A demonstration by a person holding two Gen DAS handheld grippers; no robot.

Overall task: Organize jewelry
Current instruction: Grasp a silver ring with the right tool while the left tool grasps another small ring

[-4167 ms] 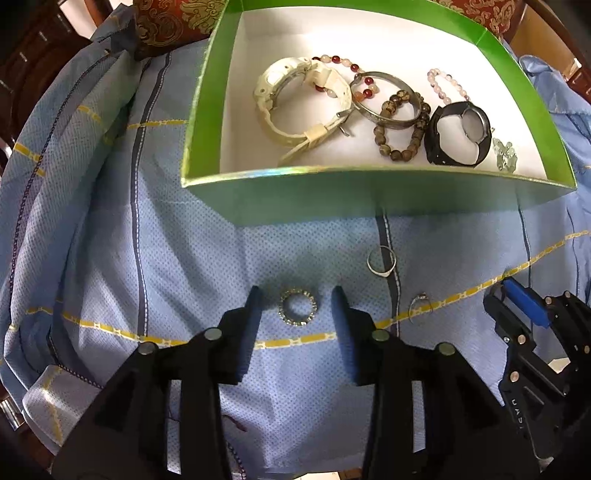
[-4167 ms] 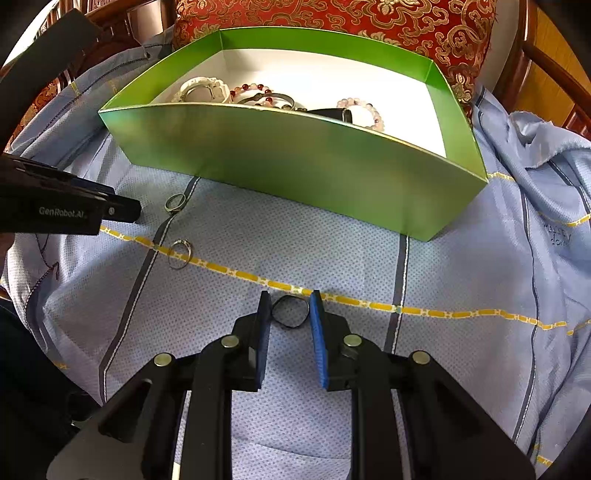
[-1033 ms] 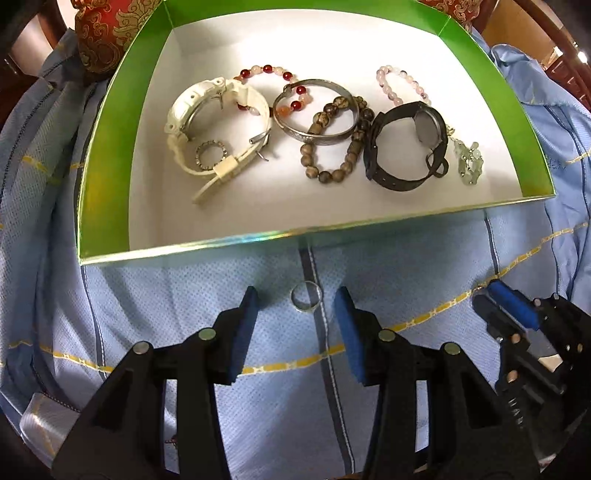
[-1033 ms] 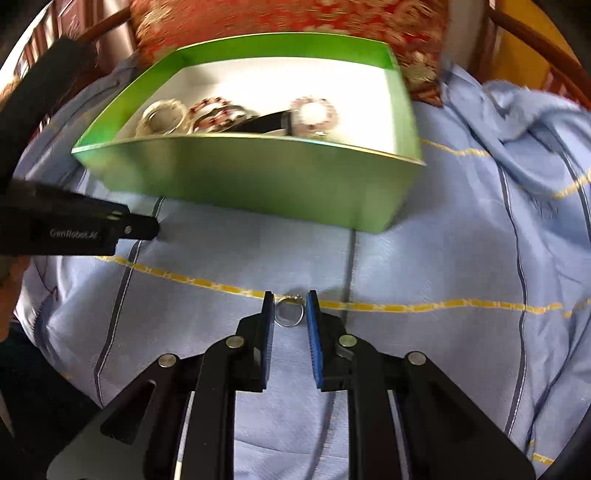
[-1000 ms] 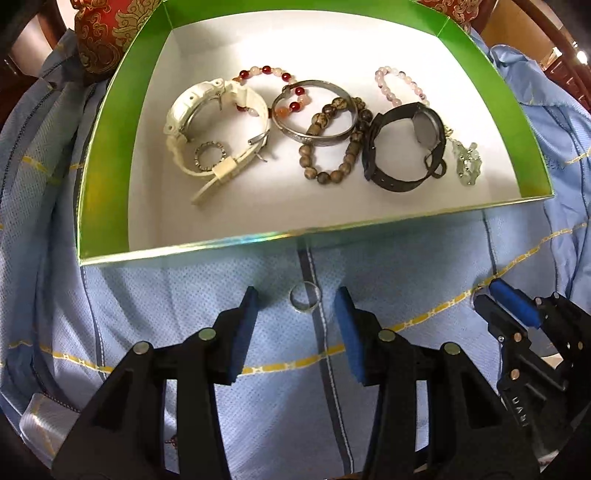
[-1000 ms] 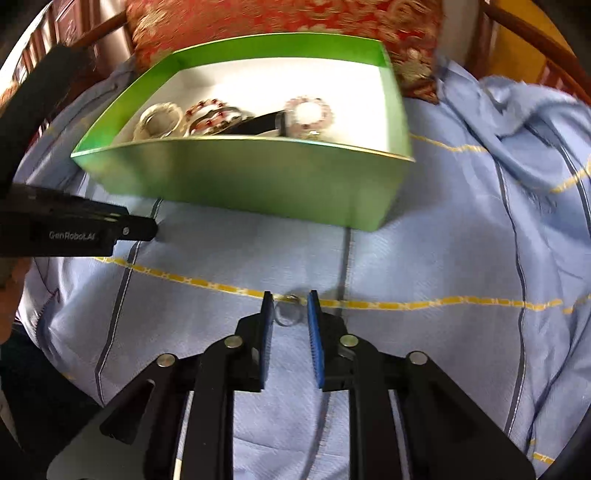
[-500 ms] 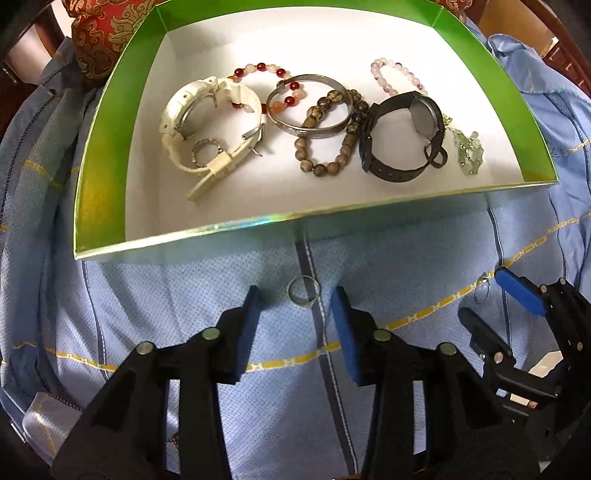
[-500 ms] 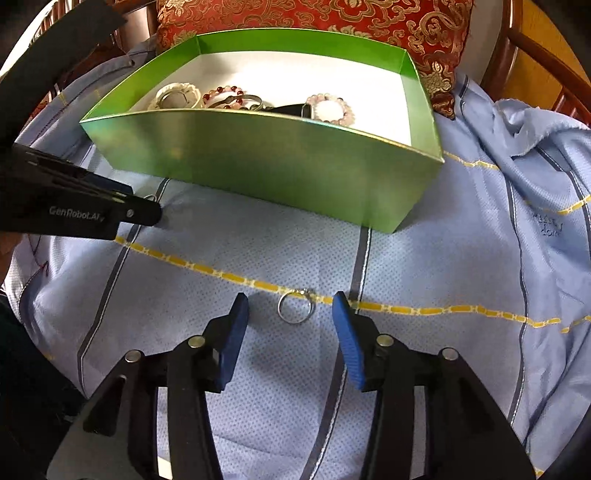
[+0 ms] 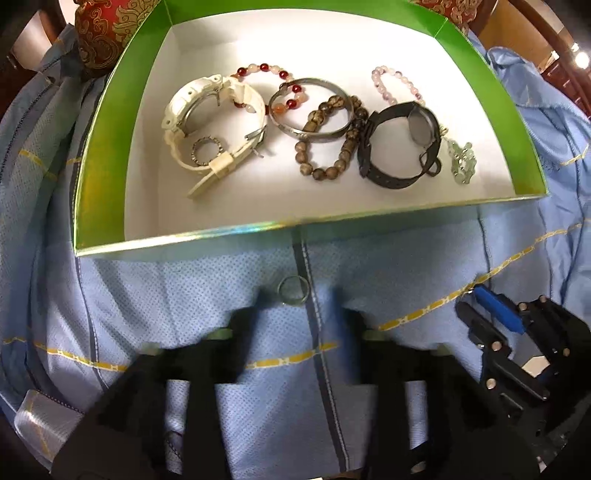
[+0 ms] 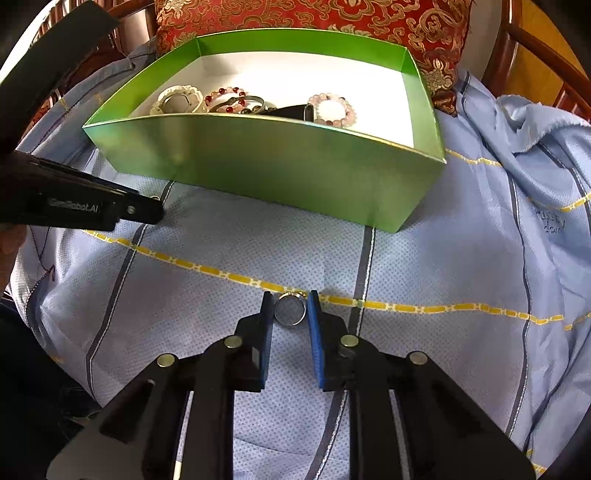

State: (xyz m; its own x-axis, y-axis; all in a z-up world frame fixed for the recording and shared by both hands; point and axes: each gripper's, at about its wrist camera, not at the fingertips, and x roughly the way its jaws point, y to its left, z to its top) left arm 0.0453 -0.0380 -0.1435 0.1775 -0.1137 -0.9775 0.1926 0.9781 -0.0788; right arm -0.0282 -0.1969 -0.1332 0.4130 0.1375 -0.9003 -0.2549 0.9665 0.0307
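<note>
A green box (image 9: 192, 240) with a white floor holds a white watch (image 9: 207, 110), bead bracelets, a silver bangle (image 9: 310, 110), a black watch (image 9: 399, 147), a beaded ring (image 9: 207, 151) and a jade pendant (image 9: 460, 162). A silver ring (image 9: 293, 290) lies on the blue cloth just ahead of my open left gripper (image 9: 297, 317), which is motion-blurred. My right gripper (image 10: 290, 308) has its blue pads closed against a second silver ring (image 10: 290, 313) on the cloth. The box also shows in the right wrist view (image 10: 266, 173).
The blue striped cloth (image 10: 461, 258) covers the surface, rumpled at the right. A red and gold cushion (image 10: 332, 18) sits behind the box. Wooden chair parts (image 10: 535, 55) stand at the back right. The left gripper's body (image 10: 74, 206) reaches in from the left.
My right gripper closed from wide open onto the silver ring. My left gripper stayed open and moved slightly back from its ring, blurring in the frame.
</note>
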